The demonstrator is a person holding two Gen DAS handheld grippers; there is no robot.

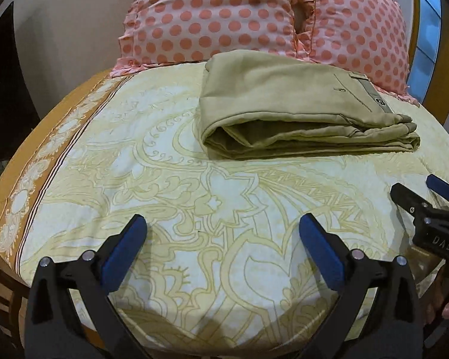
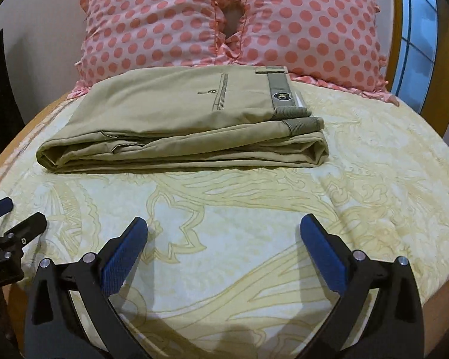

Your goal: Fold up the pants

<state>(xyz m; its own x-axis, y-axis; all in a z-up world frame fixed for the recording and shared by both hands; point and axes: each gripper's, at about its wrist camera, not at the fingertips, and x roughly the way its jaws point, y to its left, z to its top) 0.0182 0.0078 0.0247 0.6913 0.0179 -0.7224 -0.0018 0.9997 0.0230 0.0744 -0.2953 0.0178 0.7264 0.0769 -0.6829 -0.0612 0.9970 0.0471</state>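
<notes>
Khaki pants (image 1: 296, 110) lie folded in a flat stack on the bed, waistband to the right, back pocket on top; they also show in the right wrist view (image 2: 176, 119). My left gripper (image 1: 223, 230) is open and empty, hovering over the sheet well short of the pants. My right gripper (image 2: 223, 230) is open and empty, also short of the pants. The right gripper shows at the right edge of the left wrist view (image 1: 419, 191). The left gripper shows at the left edge of the right wrist view (image 2: 15, 214).
The bed has a cream floral sheet (image 1: 194, 209) with a brown border on the left (image 1: 45, 149). Two pink polka-dot pillows (image 2: 230, 21) stand behind the pants against a wooden headboard (image 2: 440, 74). A blue window (image 2: 416, 30) is at the far right.
</notes>
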